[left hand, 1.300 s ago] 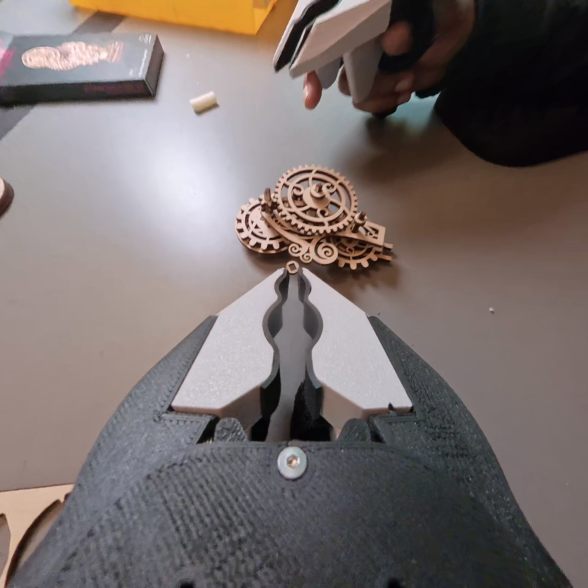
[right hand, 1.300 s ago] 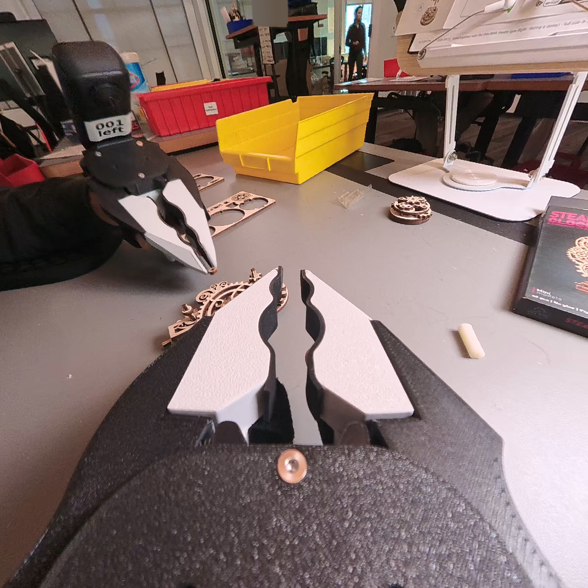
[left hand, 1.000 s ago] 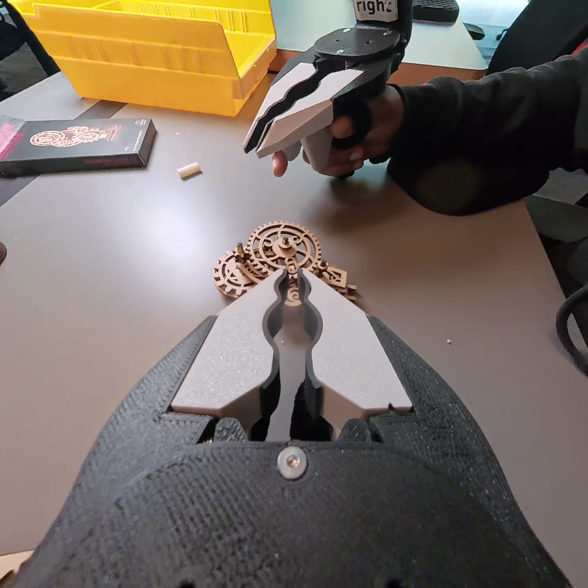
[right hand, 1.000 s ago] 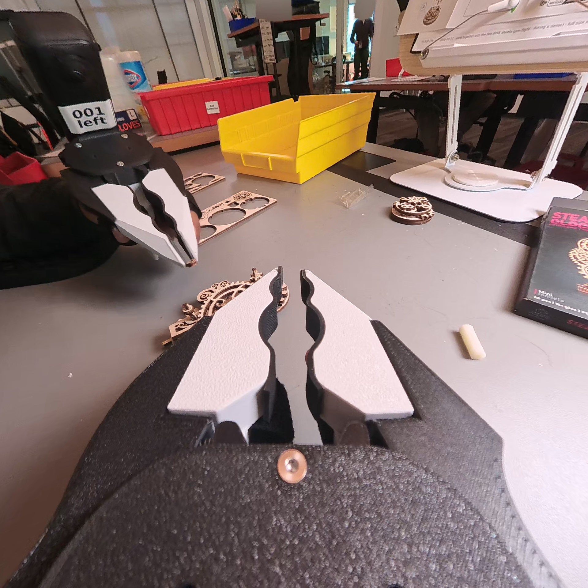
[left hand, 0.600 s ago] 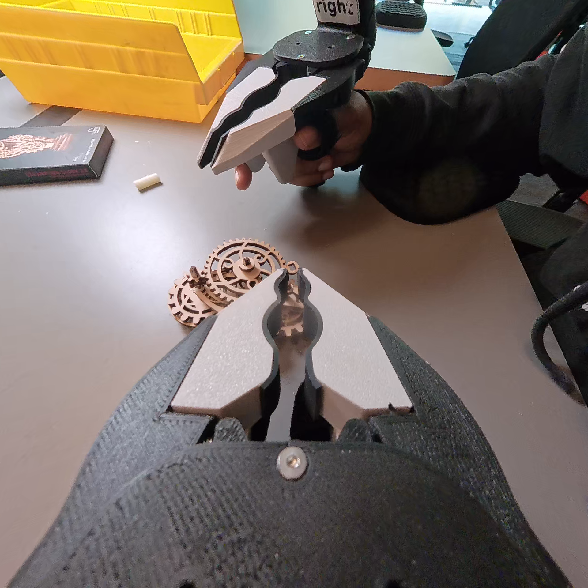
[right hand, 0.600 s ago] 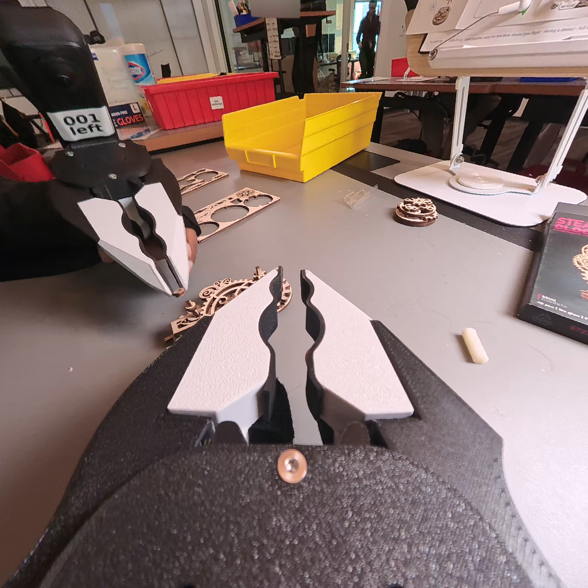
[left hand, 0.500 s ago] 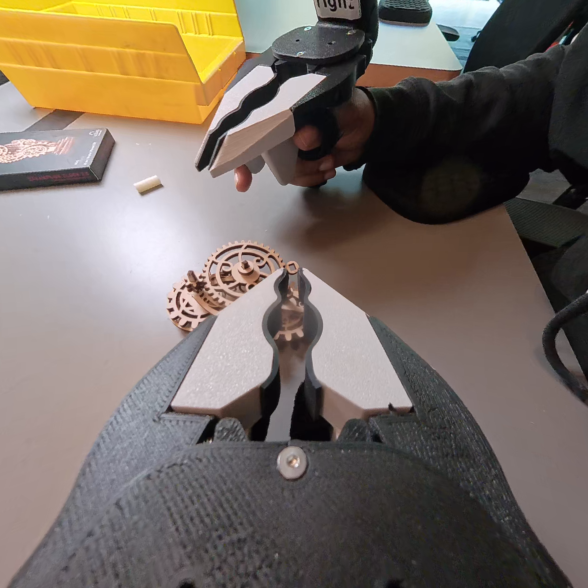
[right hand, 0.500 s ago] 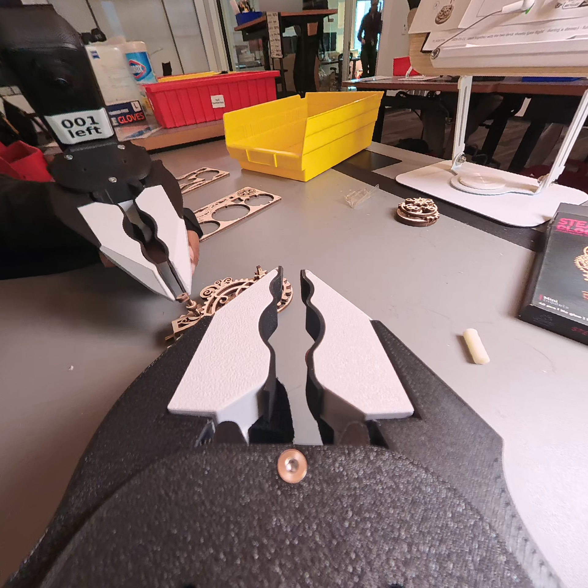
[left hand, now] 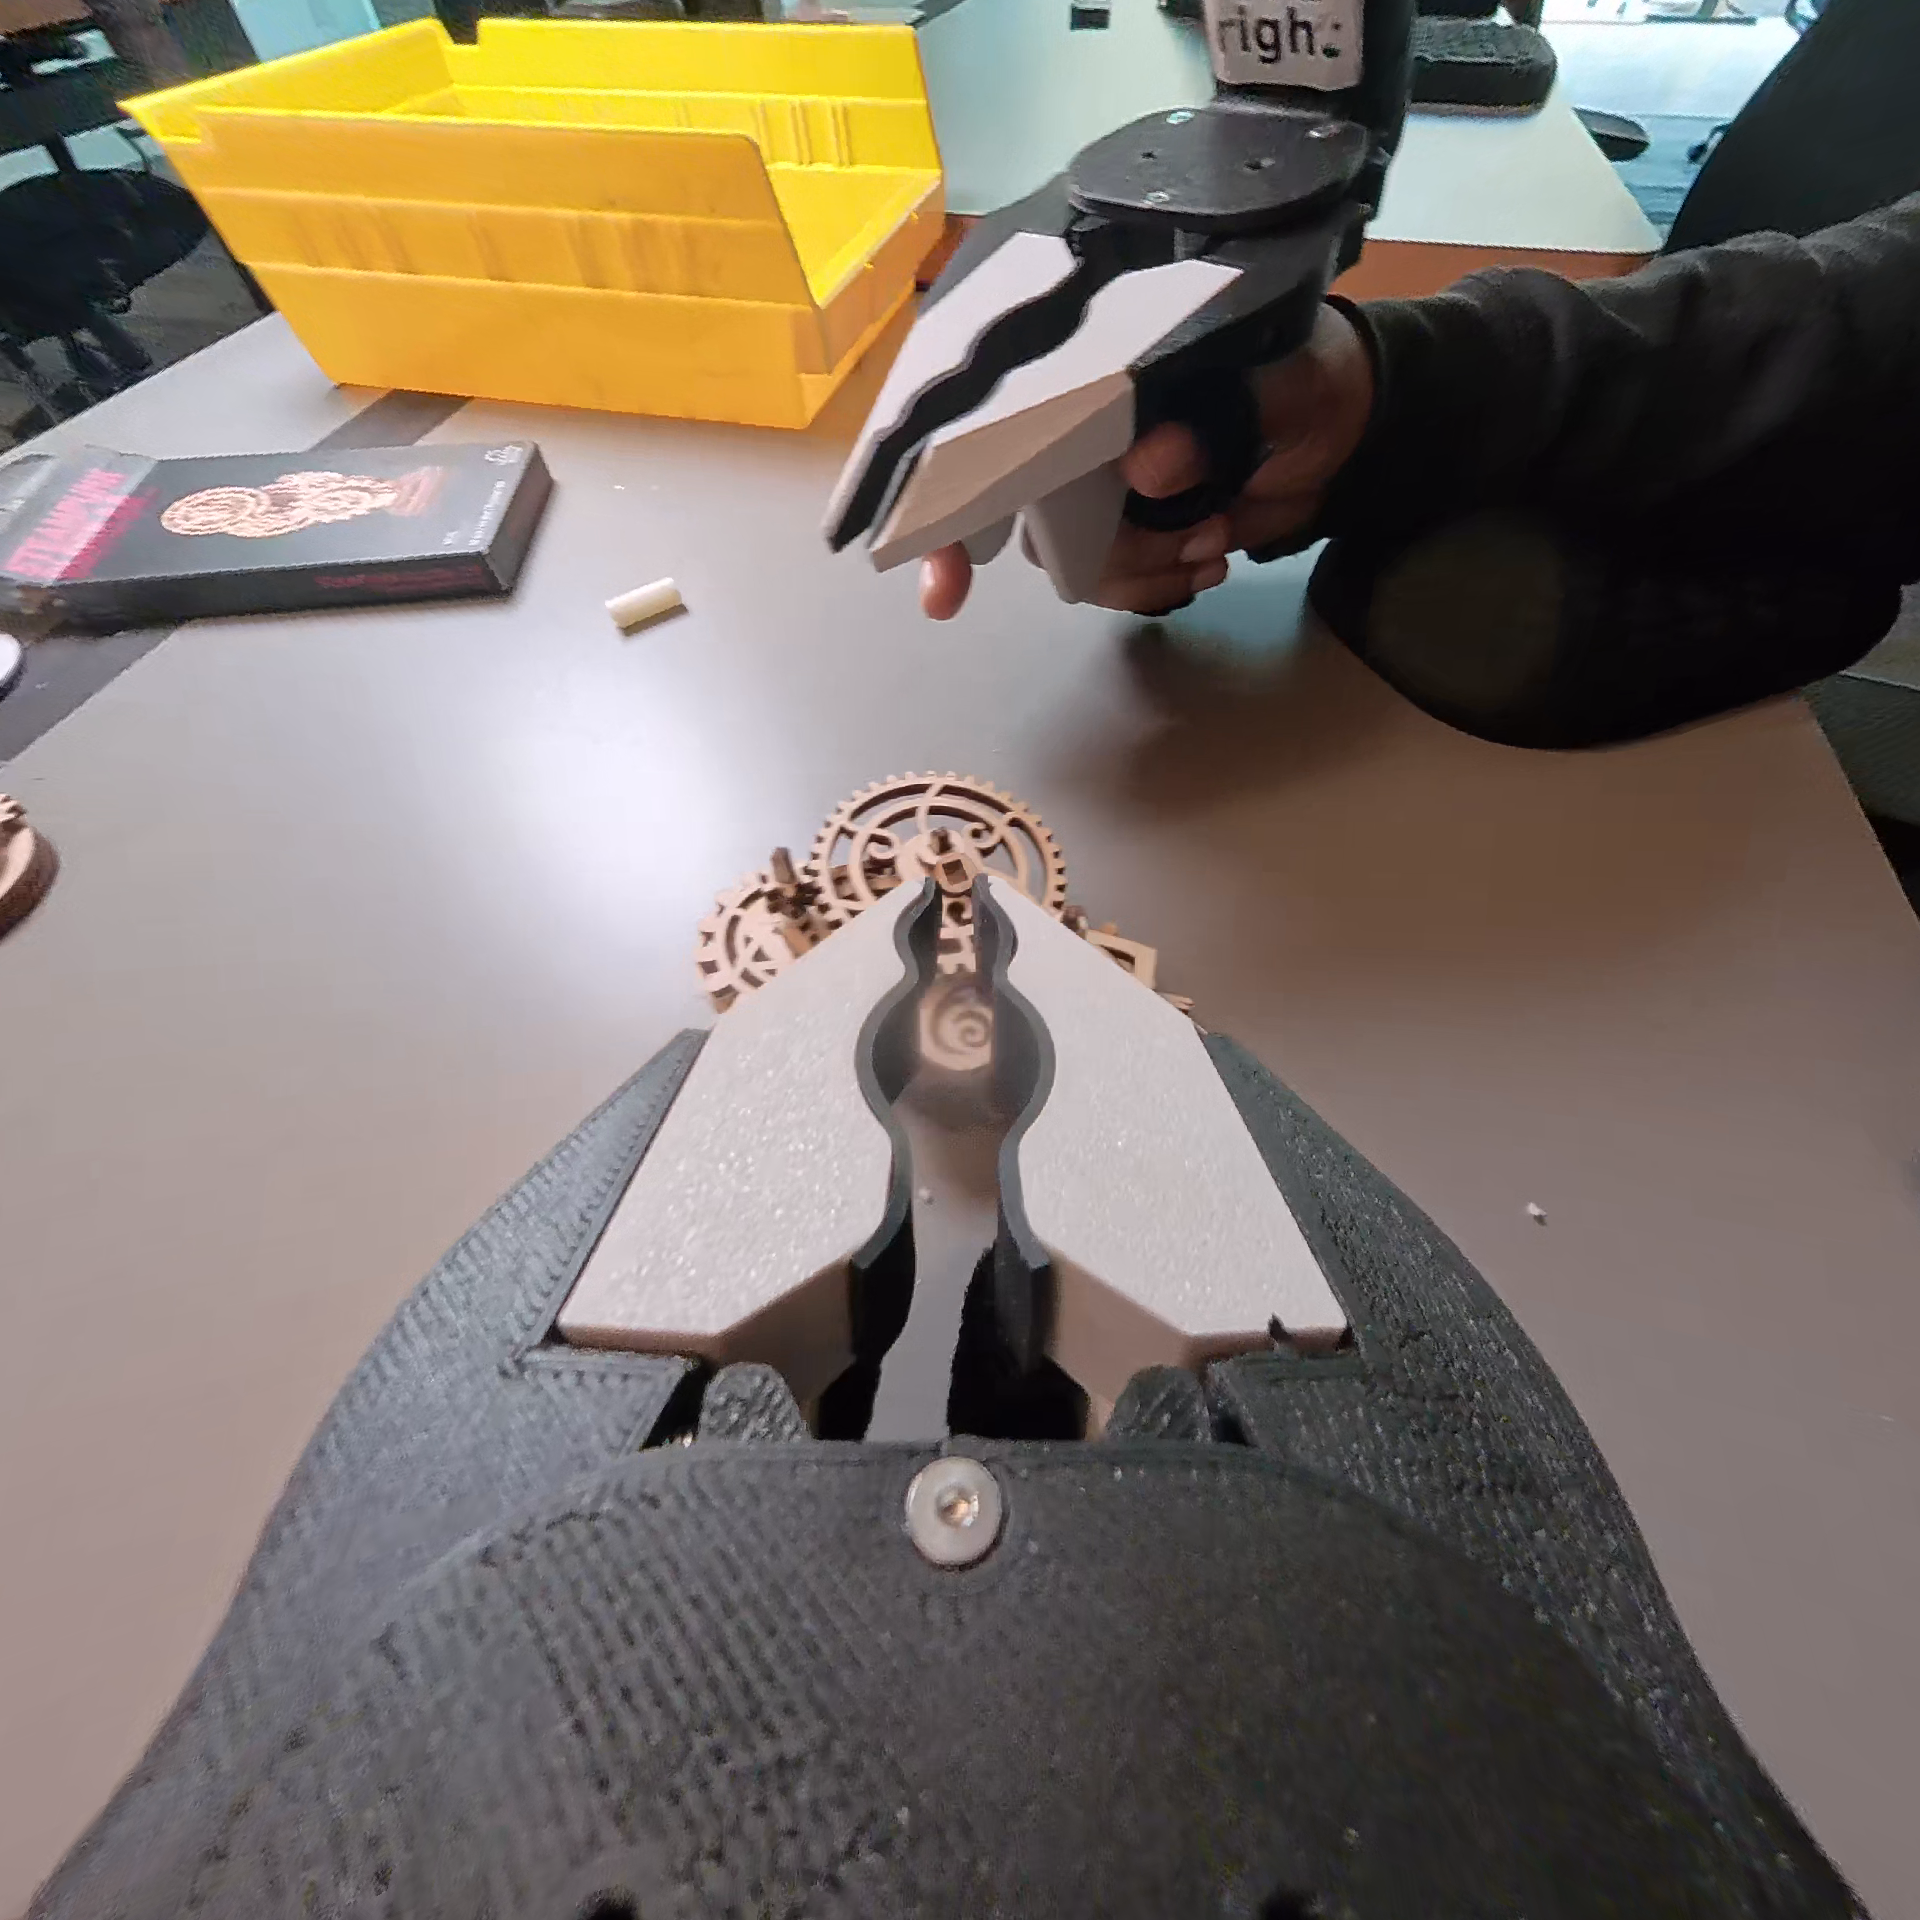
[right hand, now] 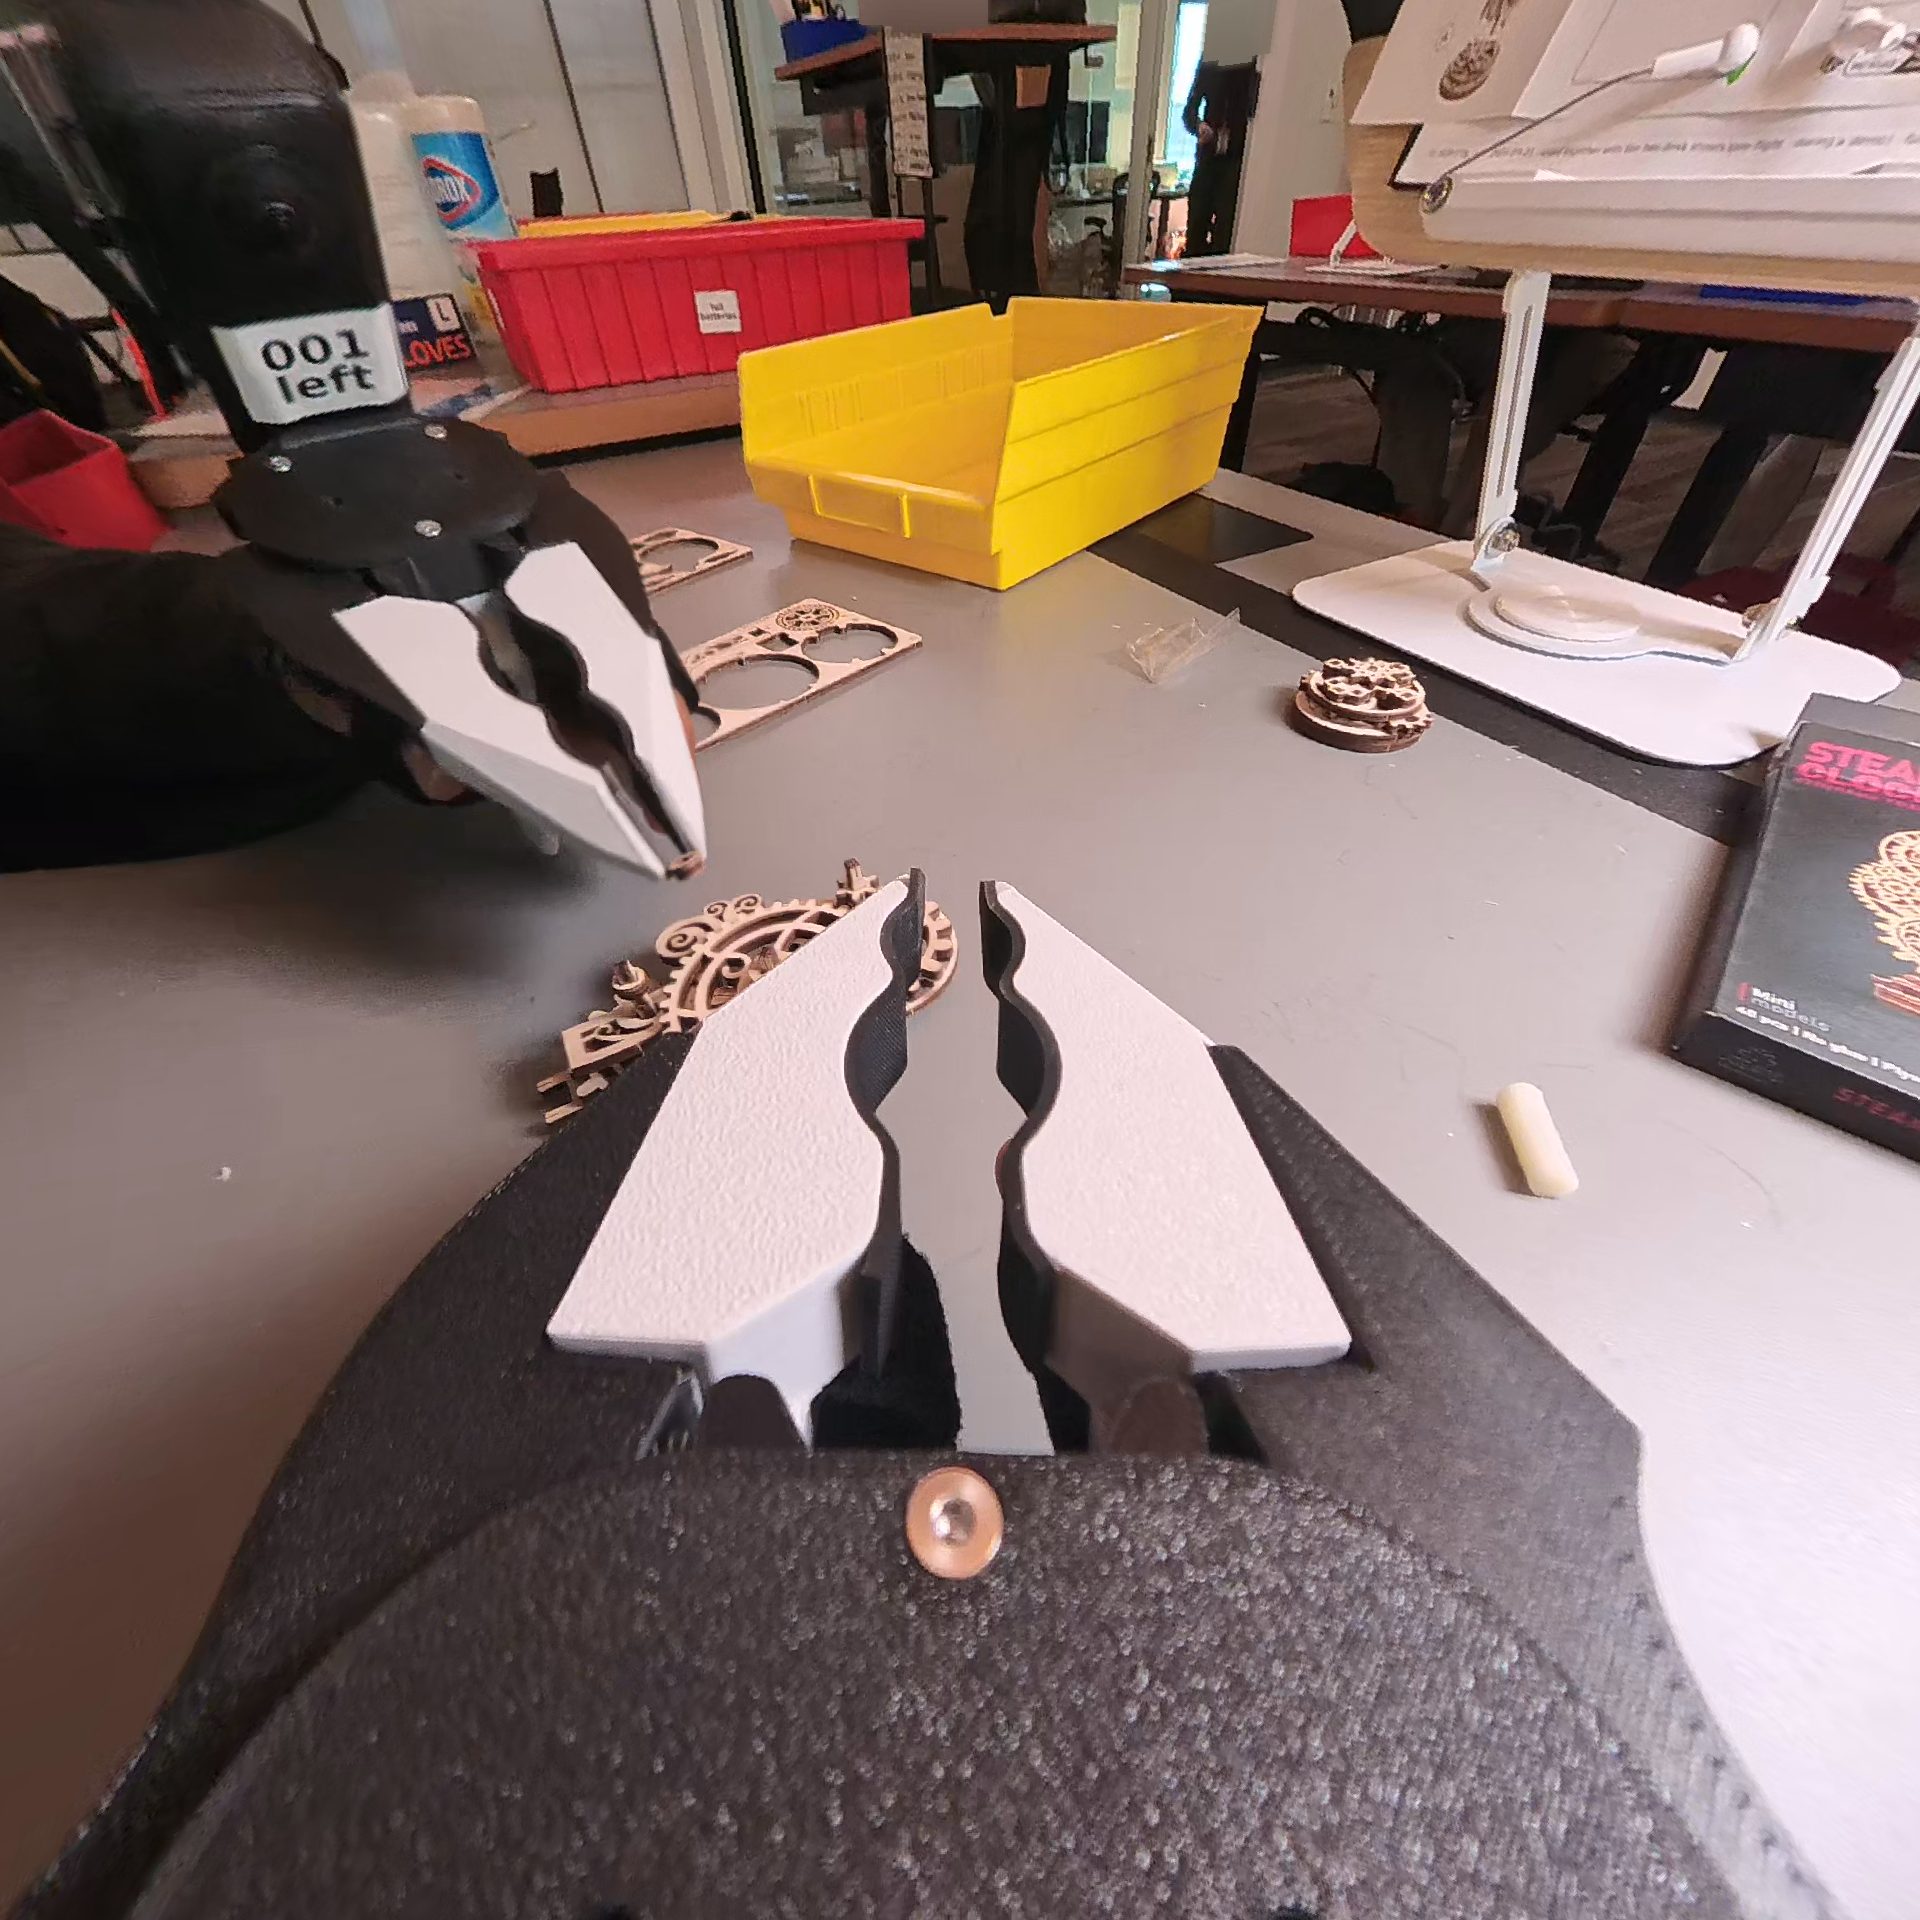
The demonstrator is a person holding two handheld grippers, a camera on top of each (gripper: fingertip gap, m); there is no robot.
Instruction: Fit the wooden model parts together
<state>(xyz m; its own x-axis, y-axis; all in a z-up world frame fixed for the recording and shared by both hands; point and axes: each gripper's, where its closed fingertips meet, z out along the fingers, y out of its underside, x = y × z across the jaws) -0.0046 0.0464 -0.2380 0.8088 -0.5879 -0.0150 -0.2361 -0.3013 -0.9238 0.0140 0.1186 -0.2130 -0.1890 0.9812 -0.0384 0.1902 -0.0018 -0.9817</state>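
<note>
A yellow plastic bin [right hand: 997,436] sits open beyond the flat wooden gear assembly [right hand: 790,966] on the grey desk [right hand: 1299,935]. The left tool [right hand: 681,862], pinching a small wooden ring [right hand: 683,861], has swung back over the gears; the right tool [right hand: 948,891] hovers slightly parted, unloaded.

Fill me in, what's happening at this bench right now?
A person is building a wooden gear model with two handheld grippers. The left gripper pinches a tiny wooden ring at its fingertips, poised just above the part-built gear assembly lying flat on the grey table. The right gripper is open and empty, hovering low by the assembly's far edge. A second small gear piece sits apart near the white stand.
</note>
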